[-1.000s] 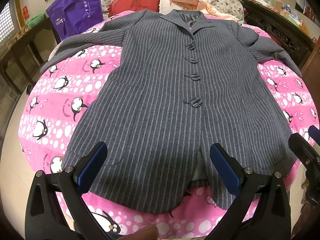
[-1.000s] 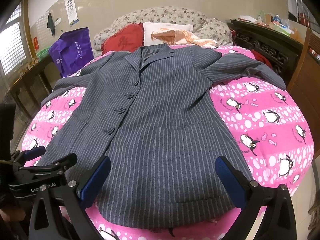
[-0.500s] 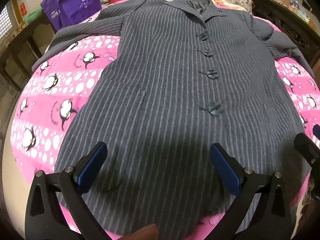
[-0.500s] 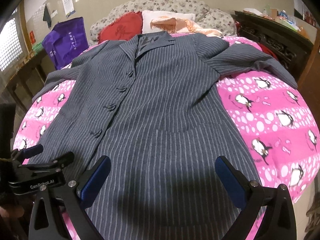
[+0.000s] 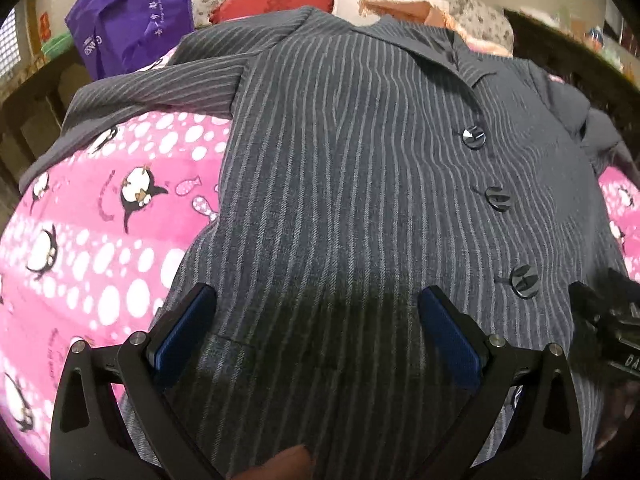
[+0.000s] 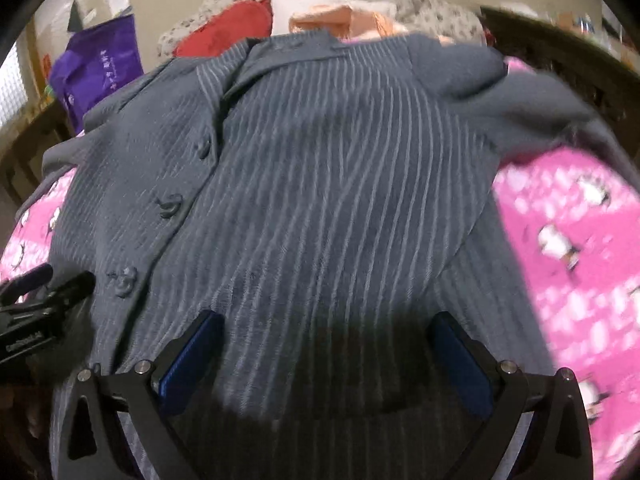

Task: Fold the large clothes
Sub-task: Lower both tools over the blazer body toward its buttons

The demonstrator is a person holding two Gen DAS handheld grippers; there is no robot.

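While fingers gape | left gripper (image 5: 316, 334), right gripper (image 6: 328, 354) over jacket (image 5: 360, 184) (buttoned)

The jacket (image 5: 340, 184) is matt grey woven cloth with pale pinstripes, and its dark buttons (image 5: 474, 136) look glossy. The pink penguin-print blanket (image 5: 100, 248) looks soft and fleecy. The left gripper (image 5: 316, 328) has matt black plastic fingers, blue pads (image 5: 184, 332) and shiny metal rivets.
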